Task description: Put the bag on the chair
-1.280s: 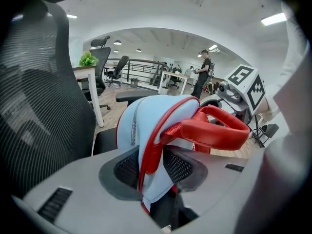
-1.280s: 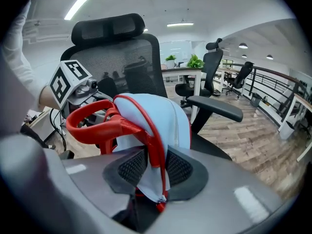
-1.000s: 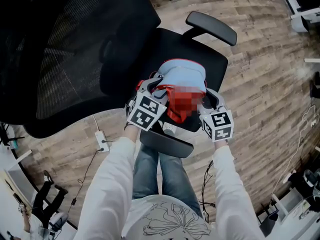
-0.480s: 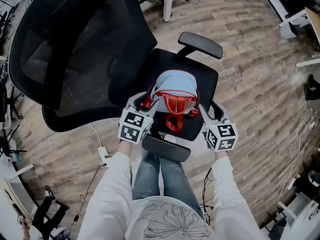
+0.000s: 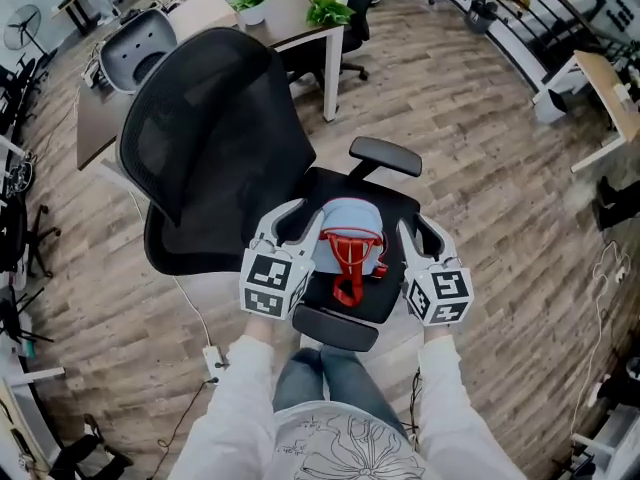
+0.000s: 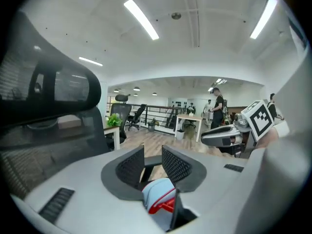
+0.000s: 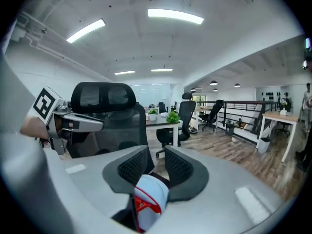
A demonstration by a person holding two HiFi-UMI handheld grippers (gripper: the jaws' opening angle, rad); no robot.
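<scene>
Black mesh office chair point(image 5: 215, 148) mid-frame on a wood floor point(image 5: 500, 168). Light-blue bag point(image 5: 345, 230) with red straps point(image 5: 350, 263) sits on the chair seat, between the two armrests. Left gripper point(image 5: 300, 218) is on the bag's left side and right gripper point(image 5: 420, 233) on its right side, neither holding it. Both pairs of jaws have just been closing but stand apart with nothing between them. In both gripper views the bag shows lower down, beyond the jaws.
</scene>
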